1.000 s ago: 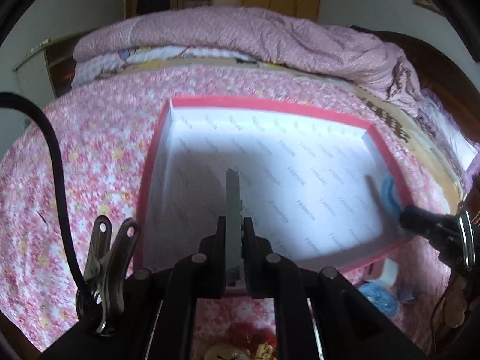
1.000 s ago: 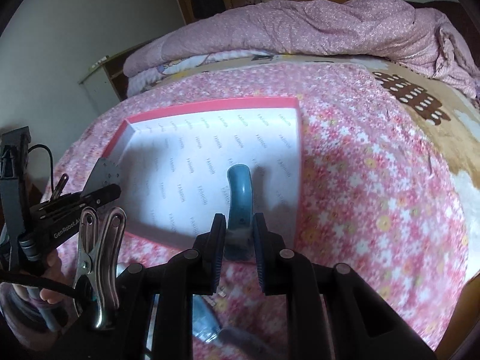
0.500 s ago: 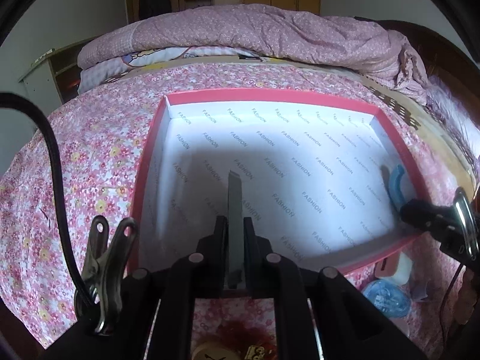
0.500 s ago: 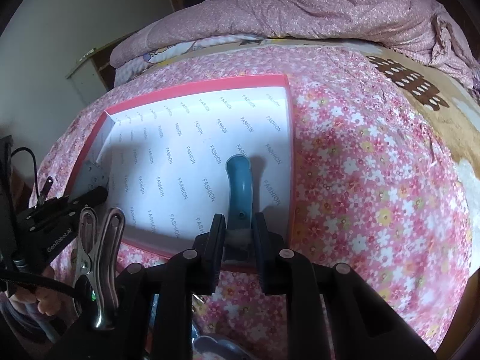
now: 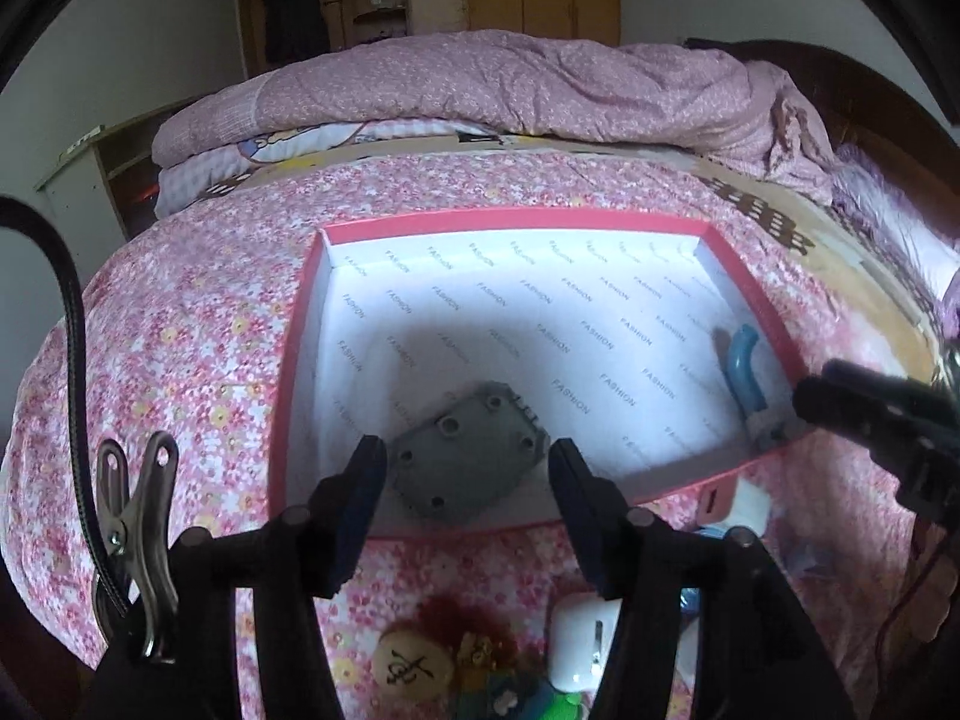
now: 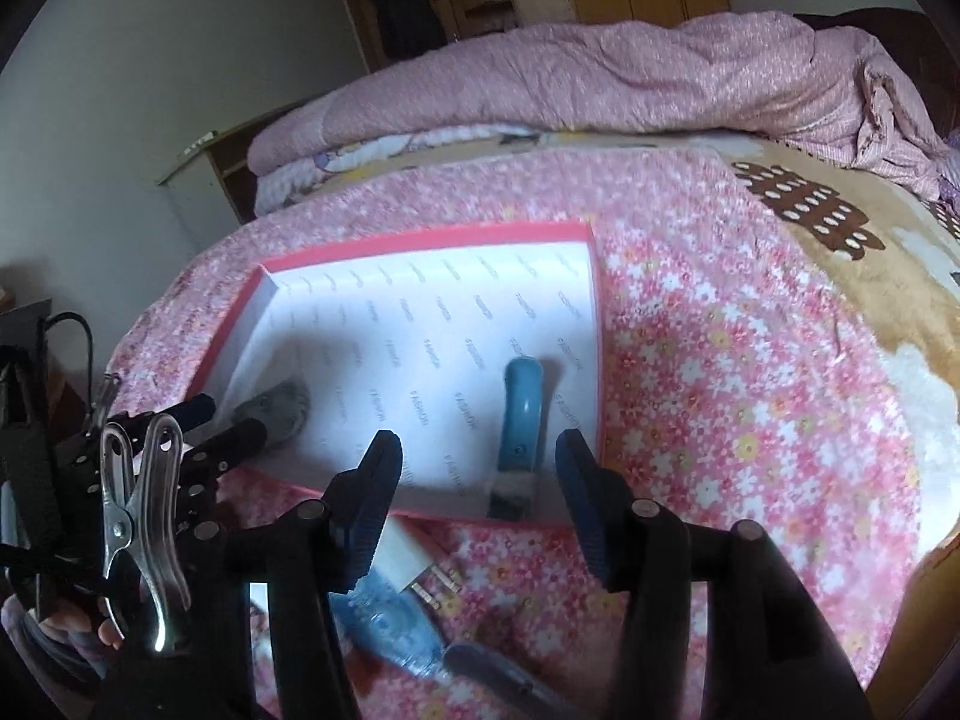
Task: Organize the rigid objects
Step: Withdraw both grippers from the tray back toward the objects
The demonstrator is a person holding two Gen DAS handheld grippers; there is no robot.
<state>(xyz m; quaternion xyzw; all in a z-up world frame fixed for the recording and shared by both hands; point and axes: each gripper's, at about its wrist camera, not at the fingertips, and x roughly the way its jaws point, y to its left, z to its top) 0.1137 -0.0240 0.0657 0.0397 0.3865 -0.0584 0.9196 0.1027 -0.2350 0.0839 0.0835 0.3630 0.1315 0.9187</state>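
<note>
since a second ago both grippers have let go: the grey plate that stood on edge between the left fingers and the blue handle the right one pinched now lie loose in the box. from the left wrist view, the left gripper point(image 5: 465, 477) is spread wide and holds nothing, and the grey plate point(image 5: 471, 450) lies flat on the white lining just inside the near wall of the red box point(image 5: 288, 360), right ahead of the parted fingers. the blue-handled tool point(image 5: 744, 375) rests against the box's right wall, near its front right corner. outside the near wall, on the flowered bedspread point(image 5: 180, 330), a white charger point(image 5: 579, 639) and a small doll point(image 5: 444, 660) wait. from the right wrist view, the right gripper point(image 6: 477, 492) is also wide and empty, with the blue-handled tool just beyond it inside the box, its brush end touching the near wall. a blue case point(image 6: 390, 621) lies on the bedspread outside that wall. the placing step looks finished; i'd judge the next move calls for drawing both grippers back over the near wall and reaching down for the loose things outside the box.
</note>
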